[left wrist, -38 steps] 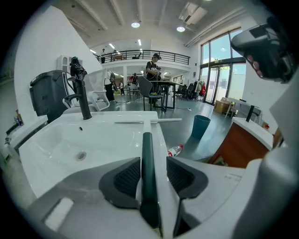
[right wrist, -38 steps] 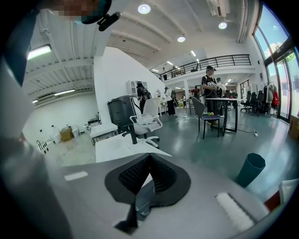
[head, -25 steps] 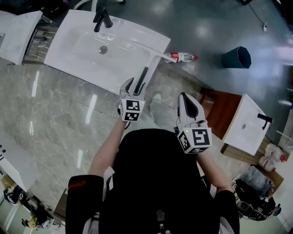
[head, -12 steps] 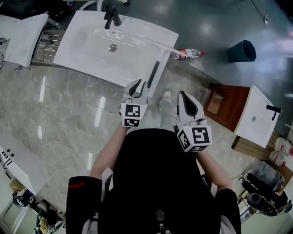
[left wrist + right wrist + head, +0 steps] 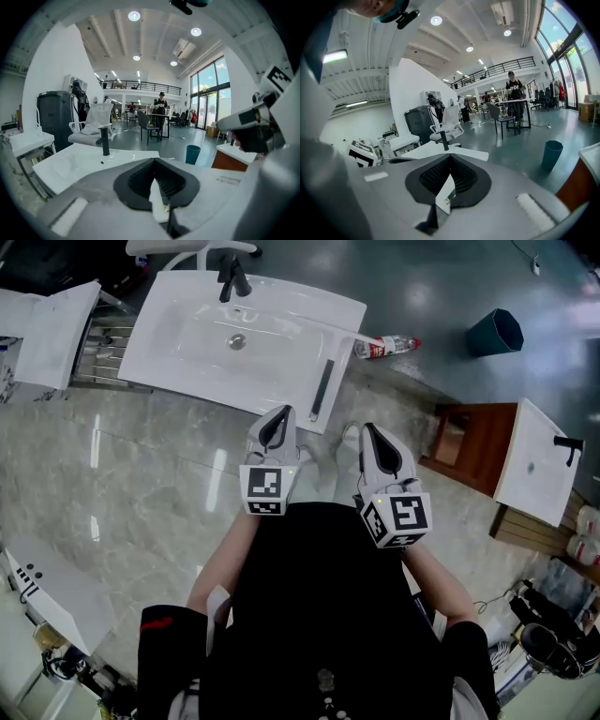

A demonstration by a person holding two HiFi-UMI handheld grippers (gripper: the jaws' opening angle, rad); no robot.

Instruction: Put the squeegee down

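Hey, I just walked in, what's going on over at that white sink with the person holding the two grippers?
A person stands in front of a white sink with a gripper in each hand. The squeegee lies on the sink's right edge, and neither gripper touches it. The left gripper hangs just short of the sink. Its jaws have just been closing and are now shut with nothing between them. The right gripper beside it is shut and empty too. The squeegee looks put down.
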